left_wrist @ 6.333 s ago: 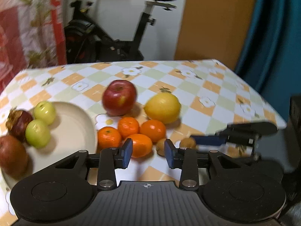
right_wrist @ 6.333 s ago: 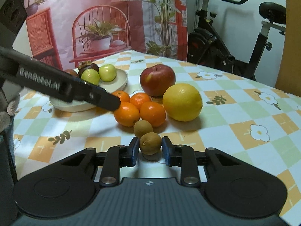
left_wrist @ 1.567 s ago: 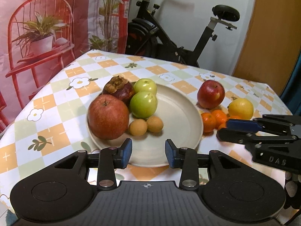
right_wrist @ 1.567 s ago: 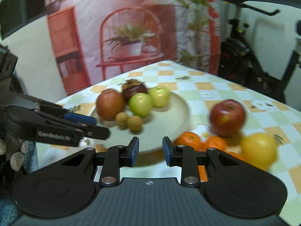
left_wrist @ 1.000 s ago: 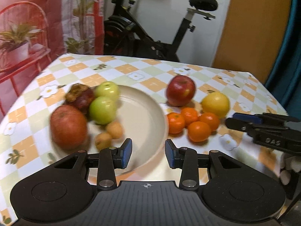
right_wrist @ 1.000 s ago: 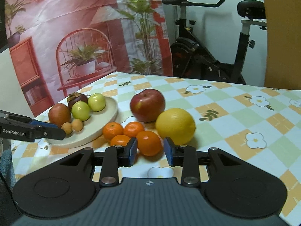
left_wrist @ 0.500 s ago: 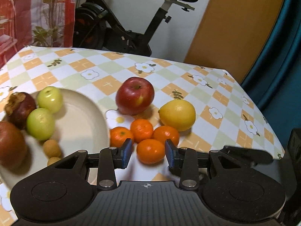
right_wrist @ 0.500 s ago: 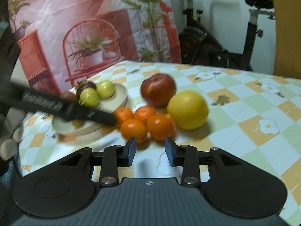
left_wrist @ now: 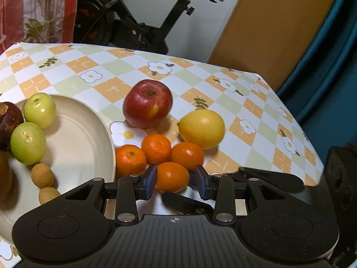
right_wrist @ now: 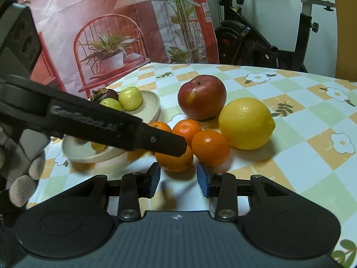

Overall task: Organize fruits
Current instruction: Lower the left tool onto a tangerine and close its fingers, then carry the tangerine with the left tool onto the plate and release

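Several tangerines lie in a cluster on the tablecloth beside a cream plate [left_wrist: 89,134]. My left gripper [left_wrist: 176,182] is open with its jaws on either side of the nearest tangerine [left_wrist: 172,176], not closed on it. My right gripper [right_wrist: 179,176] is open and empty just in front of the same cluster [right_wrist: 174,159]. A red apple [left_wrist: 147,103] and a lemon [left_wrist: 202,128] lie behind the tangerines. The plate holds two green fruits [left_wrist: 39,109], a mangosteen [left_wrist: 9,120], two small brown fruits [left_wrist: 42,175] and a reddish fruit at the frame edge.
The left gripper's finger [right_wrist: 111,125] crosses the right wrist view in front of the plate [right_wrist: 154,106]. The table's right edge [left_wrist: 312,156] drops off near a blue curtain. An exercise bike [left_wrist: 133,22] stands behind the table.
My left gripper has moved forward and down so its jaws now flank the nearest tangerine. My right gripper has come closer to the tangerine cluster. Both stay open.
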{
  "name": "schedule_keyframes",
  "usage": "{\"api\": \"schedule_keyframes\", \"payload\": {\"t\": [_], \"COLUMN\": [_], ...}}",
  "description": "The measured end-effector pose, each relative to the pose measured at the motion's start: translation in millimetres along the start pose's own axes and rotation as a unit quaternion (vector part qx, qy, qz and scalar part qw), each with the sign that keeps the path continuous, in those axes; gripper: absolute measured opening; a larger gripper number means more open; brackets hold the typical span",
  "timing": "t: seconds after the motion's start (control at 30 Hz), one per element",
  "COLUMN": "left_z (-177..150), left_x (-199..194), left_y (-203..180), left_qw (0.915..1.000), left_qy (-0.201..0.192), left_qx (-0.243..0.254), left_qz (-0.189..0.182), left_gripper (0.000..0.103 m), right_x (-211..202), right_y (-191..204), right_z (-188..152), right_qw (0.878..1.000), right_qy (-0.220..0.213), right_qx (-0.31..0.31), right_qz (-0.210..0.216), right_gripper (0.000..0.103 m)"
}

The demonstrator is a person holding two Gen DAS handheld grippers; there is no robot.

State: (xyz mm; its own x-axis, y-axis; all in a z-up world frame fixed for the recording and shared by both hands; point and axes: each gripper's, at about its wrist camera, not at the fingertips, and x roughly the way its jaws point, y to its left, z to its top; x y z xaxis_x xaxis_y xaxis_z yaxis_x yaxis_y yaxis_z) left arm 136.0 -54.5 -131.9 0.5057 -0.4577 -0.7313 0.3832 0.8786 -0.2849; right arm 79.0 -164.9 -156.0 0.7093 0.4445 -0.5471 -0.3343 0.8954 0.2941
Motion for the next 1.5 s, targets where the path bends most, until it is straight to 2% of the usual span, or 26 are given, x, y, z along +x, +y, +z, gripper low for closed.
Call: {"api": "schedule_keyframes", "payload": {"t": [0.2,0.5,0.8,1.2,1.5], "left_z": [-7,-8,-6,-27,-40], "left_x": [-5,-22,-64,-92,-105], "left_y": [-4,-3,21,73,88], "left_qw": [0.9999,0.9998,0.9993,0.9964,0.9944], "left_qy": [0.004,-0.011,-0.036,-0.035,-0.038], "left_qx": [0.016,0.011,-0.006,-0.063,-0.073], "left_qz": [-0.003,-0.009,0.014,0.043,0.067], "left_gripper": [0.039,0.039,0.039,0.039,0.039], "right_x": [3,-7,-8,32,48], "right_y": [4,13,43,97,118], "right_z": [1,2,24,30,30], "right_qw": [1.000,1.000,0.999,0.992,0.988], "right_qy": [-0.001,-0.011,-0.025,0.014,0.033], "right_qx": [-0.007,-0.021,-0.044,-0.104,-0.123], "right_qz": [-0.002,-0.009,0.021,0.068,0.085], "right_gripper": [0.046,0.044,0.044,0.044,0.044]}}
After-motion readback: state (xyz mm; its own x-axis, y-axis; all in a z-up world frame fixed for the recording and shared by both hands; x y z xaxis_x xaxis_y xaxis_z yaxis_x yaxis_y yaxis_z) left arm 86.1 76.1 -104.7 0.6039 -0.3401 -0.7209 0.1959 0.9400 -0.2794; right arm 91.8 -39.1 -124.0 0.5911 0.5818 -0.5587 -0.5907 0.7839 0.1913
